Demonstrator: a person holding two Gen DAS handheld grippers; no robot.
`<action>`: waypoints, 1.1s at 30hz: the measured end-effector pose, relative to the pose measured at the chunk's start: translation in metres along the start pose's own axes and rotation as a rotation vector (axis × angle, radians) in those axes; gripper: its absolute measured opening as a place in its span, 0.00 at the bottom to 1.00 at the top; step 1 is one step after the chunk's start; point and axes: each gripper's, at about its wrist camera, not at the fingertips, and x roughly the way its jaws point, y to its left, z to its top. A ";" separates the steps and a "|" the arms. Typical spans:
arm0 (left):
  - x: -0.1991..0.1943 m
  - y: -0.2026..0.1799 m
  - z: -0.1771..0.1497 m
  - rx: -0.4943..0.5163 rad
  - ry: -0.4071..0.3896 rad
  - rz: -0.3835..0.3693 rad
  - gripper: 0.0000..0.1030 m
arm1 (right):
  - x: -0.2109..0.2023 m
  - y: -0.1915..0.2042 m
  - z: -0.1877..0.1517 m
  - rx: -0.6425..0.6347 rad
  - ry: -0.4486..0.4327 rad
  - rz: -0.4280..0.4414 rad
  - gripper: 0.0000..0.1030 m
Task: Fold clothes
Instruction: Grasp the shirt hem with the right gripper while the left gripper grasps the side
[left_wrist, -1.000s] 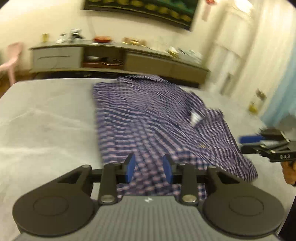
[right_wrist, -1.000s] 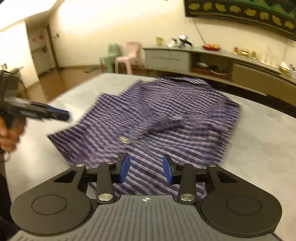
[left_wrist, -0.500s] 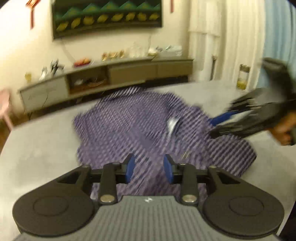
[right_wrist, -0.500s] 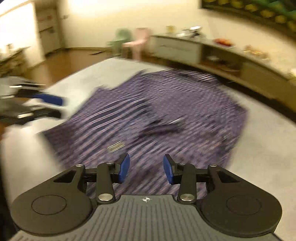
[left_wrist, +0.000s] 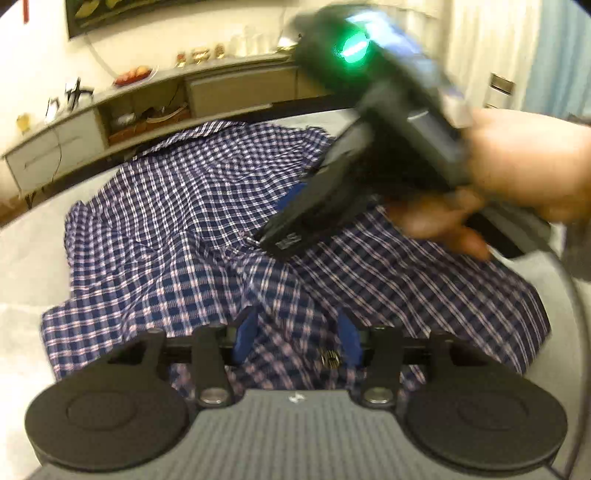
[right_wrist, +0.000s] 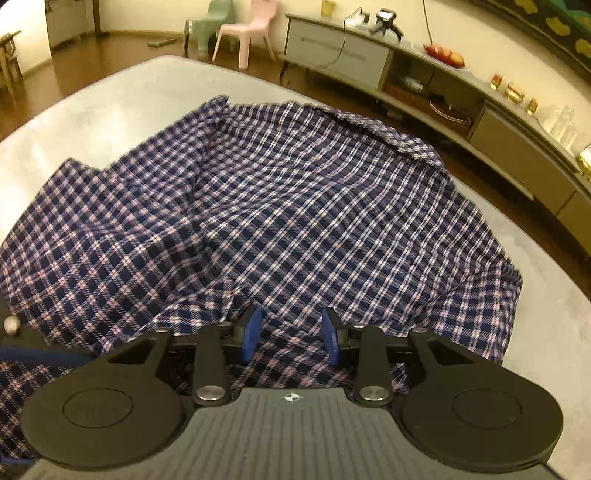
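Left gripper: blue pads spread apart, plaid cloth bunched between them; whether the pads touch it cannot be told. Right gripper: blue pads likewise parted, over a raised fold of cloth, nothing clamped. In the left wrist view the right gripper points down onto the shirt's middle, held by a hand.

The shirt, woven navy-and-white plaid, lies rumpled and spread on the grey, smooth, round-edged table. Its collar faces the far side.

Beyond the shirt, a long low sideboard carries a shallow dish of fruit. Left of the sideboard: two moulded plastic chairs, pink and green.
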 end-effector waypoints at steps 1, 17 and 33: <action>0.005 0.000 0.001 -0.001 0.012 0.002 0.46 | -0.013 -0.010 -0.004 0.048 -0.040 0.012 0.37; -0.083 0.073 -0.016 -0.090 -0.139 0.053 0.47 | -0.135 -0.024 -0.162 0.235 -0.116 0.062 0.43; -0.046 0.145 -0.059 -0.385 -0.095 -0.131 0.08 | -0.109 -0.040 -0.143 0.394 -0.198 0.070 0.00</action>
